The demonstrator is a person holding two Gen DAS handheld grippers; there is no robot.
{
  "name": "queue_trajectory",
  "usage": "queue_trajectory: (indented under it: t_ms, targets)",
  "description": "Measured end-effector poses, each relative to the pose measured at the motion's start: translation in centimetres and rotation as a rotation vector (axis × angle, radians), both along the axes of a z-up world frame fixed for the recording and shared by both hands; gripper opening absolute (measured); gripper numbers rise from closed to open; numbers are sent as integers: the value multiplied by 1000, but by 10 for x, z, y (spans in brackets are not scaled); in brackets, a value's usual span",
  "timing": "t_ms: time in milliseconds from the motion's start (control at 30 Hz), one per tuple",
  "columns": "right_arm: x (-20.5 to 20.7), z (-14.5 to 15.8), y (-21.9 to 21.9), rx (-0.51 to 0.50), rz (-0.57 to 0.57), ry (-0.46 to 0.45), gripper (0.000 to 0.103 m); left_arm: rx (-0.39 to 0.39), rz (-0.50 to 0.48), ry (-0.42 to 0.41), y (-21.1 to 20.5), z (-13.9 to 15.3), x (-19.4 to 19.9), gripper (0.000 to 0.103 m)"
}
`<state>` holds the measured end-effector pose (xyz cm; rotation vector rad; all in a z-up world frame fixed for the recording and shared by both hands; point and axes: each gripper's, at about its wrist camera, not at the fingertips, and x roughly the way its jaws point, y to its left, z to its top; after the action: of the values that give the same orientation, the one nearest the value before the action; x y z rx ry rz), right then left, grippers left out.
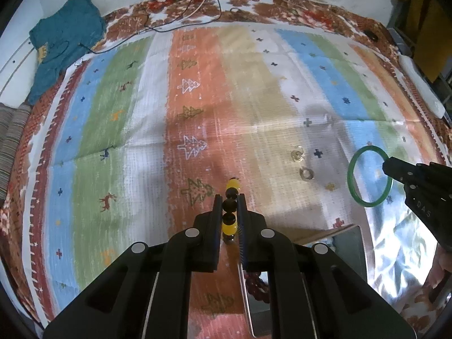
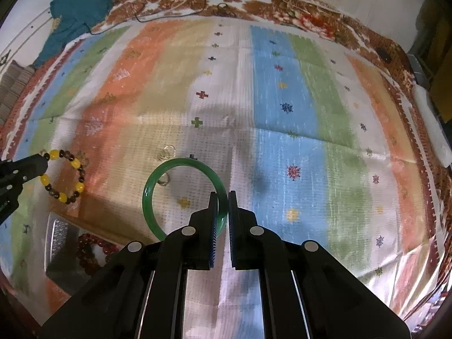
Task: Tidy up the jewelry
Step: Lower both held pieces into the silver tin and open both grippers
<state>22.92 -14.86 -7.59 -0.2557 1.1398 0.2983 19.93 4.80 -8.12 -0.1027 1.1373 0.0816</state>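
My left gripper (image 1: 229, 197) is shut on a bracelet of yellow and dark beads (image 1: 230, 212), held edge-on above the striped cloth; from the right wrist view the beaded bracelet (image 2: 66, 176) hangs as a full loop from the left gripper (image 2: 42, 159). My right gripper (image 2: 223, 196) is shut on the rim of a green bangle (image 2: 158, 178), lifted off the cloth; in the left wrist view the bangle (image 1: 357, 195) hangs from the right gripper (image 1: 385, 166). Two small clear rings (image 1: 298, 152) (image 1: 306, 173) lie on the cloth between the grippers.
A metal tray (image 2: 58, 231) near the front holds a dark red beaded bracelet (image 2: 90, 250). A teal garment (image 1: 62, 42) lies at the far left corner. Black and white cables (image 1: 195, 8) run along the far edge. A white bar (image 1: 421, 87) rests at the right edge.
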Motion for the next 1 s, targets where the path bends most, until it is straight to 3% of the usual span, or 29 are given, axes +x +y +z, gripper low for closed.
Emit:
queue_trajectory:
  t_ms: [600, 1000]
  targets:
    - [-35, 21, -4, 39, 13, -49, 8, -43, -12, -107, -7, 39, -40, 10]
    - [-59, 29, -4, 59, 37, -68, 8, -51, -77, -175, -28, 59, -73, 10]
